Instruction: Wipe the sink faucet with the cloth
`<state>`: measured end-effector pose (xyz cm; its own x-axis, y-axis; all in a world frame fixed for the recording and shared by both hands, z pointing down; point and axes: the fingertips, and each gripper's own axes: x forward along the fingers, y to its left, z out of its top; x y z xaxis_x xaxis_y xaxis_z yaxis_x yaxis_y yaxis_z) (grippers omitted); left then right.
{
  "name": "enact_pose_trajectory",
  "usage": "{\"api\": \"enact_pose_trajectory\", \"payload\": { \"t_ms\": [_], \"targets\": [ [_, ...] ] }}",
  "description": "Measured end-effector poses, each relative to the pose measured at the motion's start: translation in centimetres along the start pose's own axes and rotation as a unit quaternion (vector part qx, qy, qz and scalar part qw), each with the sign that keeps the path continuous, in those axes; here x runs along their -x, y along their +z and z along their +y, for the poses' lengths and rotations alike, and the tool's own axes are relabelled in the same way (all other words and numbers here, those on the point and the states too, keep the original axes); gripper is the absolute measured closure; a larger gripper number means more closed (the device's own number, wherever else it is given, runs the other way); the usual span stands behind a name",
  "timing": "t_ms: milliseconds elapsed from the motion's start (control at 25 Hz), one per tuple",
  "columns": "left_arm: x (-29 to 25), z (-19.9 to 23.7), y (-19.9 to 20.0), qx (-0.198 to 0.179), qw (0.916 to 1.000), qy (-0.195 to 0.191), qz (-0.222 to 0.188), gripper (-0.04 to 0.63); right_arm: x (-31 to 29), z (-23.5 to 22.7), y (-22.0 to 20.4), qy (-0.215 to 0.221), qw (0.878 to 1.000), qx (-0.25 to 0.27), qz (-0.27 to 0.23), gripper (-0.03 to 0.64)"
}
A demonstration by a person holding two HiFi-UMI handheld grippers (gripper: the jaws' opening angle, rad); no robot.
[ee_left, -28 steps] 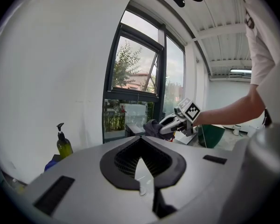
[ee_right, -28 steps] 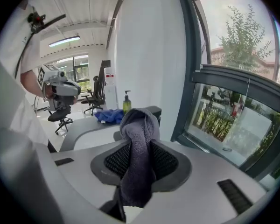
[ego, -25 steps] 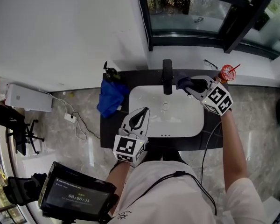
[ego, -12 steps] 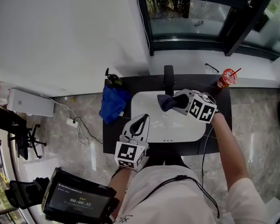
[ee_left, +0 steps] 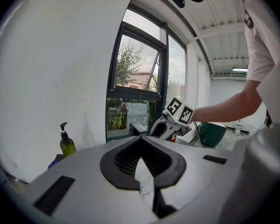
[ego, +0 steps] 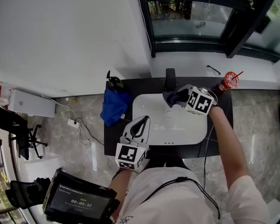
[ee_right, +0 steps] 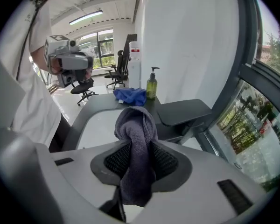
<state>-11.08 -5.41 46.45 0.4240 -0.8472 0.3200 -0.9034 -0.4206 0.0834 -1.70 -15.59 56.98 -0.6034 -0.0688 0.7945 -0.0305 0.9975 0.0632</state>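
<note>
Now our right gripper [ee_right: 140, 160] is clamped on the grey cloth [ee_right: 135, 125]. Just beyond it, to the right, lies the faucet [ee_right: 183, 112], its flat spout running out from the window wall over the sink [ego: 198, 125]. Our left gripper [ego: 139, 120], closed on nothing, hangs well apart.

Left hand-held gripper [ego: 143, 113] low, jaws together — right hand-held gripper [ego: 179, 97] outstretched, clamped on cloth [ego: 170, 97]
</note>
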Motion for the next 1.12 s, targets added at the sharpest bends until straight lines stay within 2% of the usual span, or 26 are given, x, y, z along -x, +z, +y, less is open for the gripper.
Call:
{"api": "enact_pose_trajectory", "payload": {
  "t_ms": [240, 480, 920, 1040, 1120],
  "targets": [
    [-0.1, -0.2, 0.0, 0.0, 1.0, -0.002, 0.002, 0.601, -0.2, -3.6, -0.6, -0.043, 0.997, -0.059, -0.004, 0.497],
    [-0.4, -0.7, 0.5, 0.002, 1.0, -0.006, -0.001, 0.601, 0.6, -6.5, -1.3, -0.109, 0.988, -0.104, -0.03, 0.497],
    [-0.4, -1.2, 0.6, 0.0, 0.9998, -0.018, -0.004, 0.601, 5.8, -6.5, -8.2, -0.176, 0.97, -0.166, -0.016, 0.497],
    [-0.6, -1.7, 0.8, -0.002, 0.9997, -0.025, -0.006, 0.601, 7.6, -6.1, -8.5, -0.181, 0.968, -0.169, -0.027, 0.497],
    [-0.7, -1.9, 0.9, -0.004, 0.9996, -0.028, -0.005, 0.601, 8.4, -5.3, -7.6, -0.176, 0.972, -0.153, -0.042, 0.497]
  ]
}}
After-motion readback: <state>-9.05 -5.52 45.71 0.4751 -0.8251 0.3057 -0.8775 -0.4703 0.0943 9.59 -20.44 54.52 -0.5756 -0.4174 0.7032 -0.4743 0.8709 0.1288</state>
